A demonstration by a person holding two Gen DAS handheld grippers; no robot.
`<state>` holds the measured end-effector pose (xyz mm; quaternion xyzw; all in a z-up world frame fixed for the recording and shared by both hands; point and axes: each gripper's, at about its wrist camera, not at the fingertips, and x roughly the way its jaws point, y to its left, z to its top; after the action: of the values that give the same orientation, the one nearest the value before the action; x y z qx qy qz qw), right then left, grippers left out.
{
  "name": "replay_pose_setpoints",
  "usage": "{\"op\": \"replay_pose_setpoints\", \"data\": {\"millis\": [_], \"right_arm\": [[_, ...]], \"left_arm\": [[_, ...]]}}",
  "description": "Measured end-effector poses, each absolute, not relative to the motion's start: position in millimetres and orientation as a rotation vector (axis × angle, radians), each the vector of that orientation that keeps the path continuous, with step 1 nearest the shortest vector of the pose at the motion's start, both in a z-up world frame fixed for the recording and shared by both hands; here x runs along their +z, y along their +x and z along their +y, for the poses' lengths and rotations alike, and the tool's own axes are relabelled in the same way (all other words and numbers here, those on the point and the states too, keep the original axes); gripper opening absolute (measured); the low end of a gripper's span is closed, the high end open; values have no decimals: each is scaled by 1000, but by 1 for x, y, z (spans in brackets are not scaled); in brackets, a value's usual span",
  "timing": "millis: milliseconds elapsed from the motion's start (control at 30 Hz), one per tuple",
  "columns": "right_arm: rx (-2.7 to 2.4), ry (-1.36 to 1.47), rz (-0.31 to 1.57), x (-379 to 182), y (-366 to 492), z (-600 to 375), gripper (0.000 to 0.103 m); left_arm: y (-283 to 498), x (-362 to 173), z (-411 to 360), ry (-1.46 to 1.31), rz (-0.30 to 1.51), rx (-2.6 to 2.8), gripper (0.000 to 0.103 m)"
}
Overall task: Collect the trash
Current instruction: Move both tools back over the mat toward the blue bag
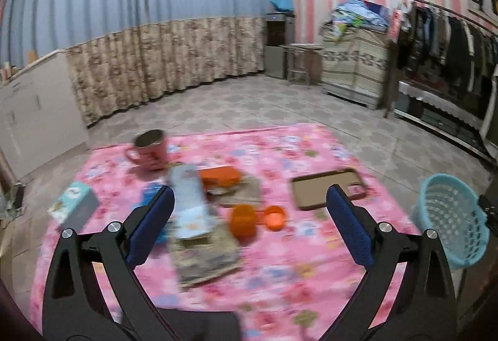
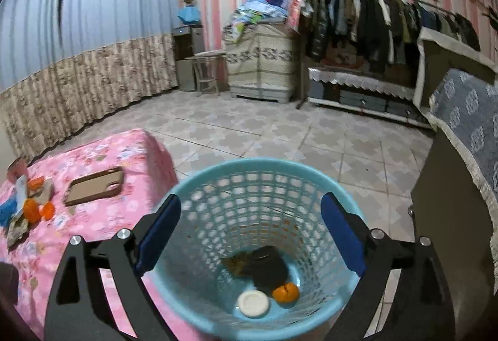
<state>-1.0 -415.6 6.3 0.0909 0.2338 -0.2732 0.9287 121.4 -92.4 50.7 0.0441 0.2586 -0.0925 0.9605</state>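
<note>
My left gripper [image 1: 250,197] is open and empty above the pink floral table [image 1: 280,278]. Under it lie a long blue-white wrapper [image 1: 190,201], crumpled printed paper [image 1: 205,257], an orange cup [image 1: 243,220] with an orange lid [image 1: 274,217] beside it, and an orange box [image 1: 219,175] on a brown scrap. My right gripper [image 2: 250,211] is open and empty over the light-blue trash basket [image 2: 258,182], which also shows in the left wrist view [image 1: 448,216]. In the basket lie a white lid [image 2: 253,303], an orange peel [image 2: 285,293] and a dark lump [image 2: 267,267].
A pink mug [image 1: 149,149], a small teal box [image 1: 73,207] and a brown phone case [image 1: 326,188] sit on the table. A grey covered cabinet [image 2: 460,154] stands right of the basket. A clothes rack [image 2: 373,20] and drawers [image 2: 261,60] line the far wall.
</note>
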Motion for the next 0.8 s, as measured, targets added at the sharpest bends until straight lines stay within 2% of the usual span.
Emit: {"op": "replay_pose_setpoints", "data": {"millis": [400, 800], "right_arm": [[-325, 74, 470, 34, 49, -312, 92], [-183, 18, 507, 36, 105, -242, 92]], "left_arm": [[155, 38, 32, 8, 582, 3, 97], [200, 11, 41, -30, 663, -3, 97]]}}
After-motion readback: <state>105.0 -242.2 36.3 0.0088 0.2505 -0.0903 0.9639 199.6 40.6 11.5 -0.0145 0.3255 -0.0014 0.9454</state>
